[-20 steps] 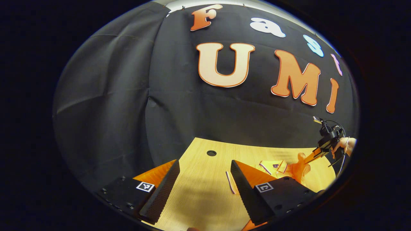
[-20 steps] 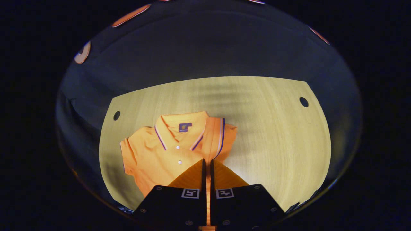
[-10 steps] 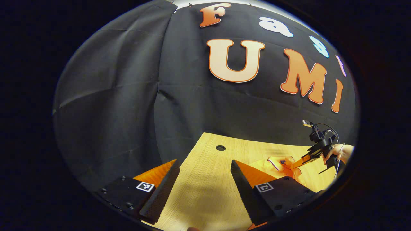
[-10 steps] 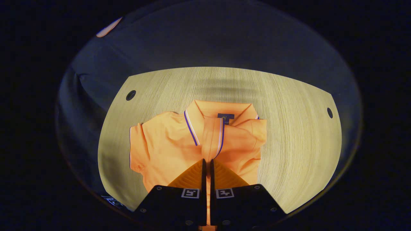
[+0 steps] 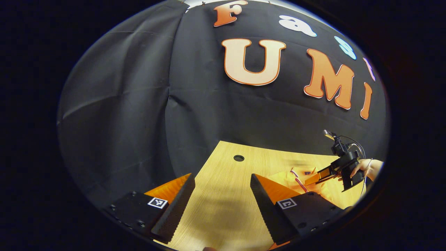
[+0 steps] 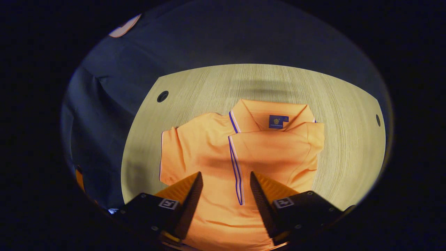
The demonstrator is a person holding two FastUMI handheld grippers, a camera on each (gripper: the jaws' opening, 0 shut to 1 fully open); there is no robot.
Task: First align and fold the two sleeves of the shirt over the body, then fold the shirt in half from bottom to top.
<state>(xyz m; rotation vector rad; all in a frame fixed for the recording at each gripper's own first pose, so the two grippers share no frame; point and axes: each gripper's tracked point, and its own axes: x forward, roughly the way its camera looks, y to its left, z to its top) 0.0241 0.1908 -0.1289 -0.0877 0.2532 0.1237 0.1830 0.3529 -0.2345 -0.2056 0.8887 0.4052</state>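
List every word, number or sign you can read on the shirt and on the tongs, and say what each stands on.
Blue collar label on the orange shirt: an emblem and tiny print, too small to read.
Square markers on the left tongs and on the right tongs: black-and-white code patterns, not words.
Nothing on either can be quoted as text.

Shirt (image 6: 216,146) flat on table (image 6: 195,87)
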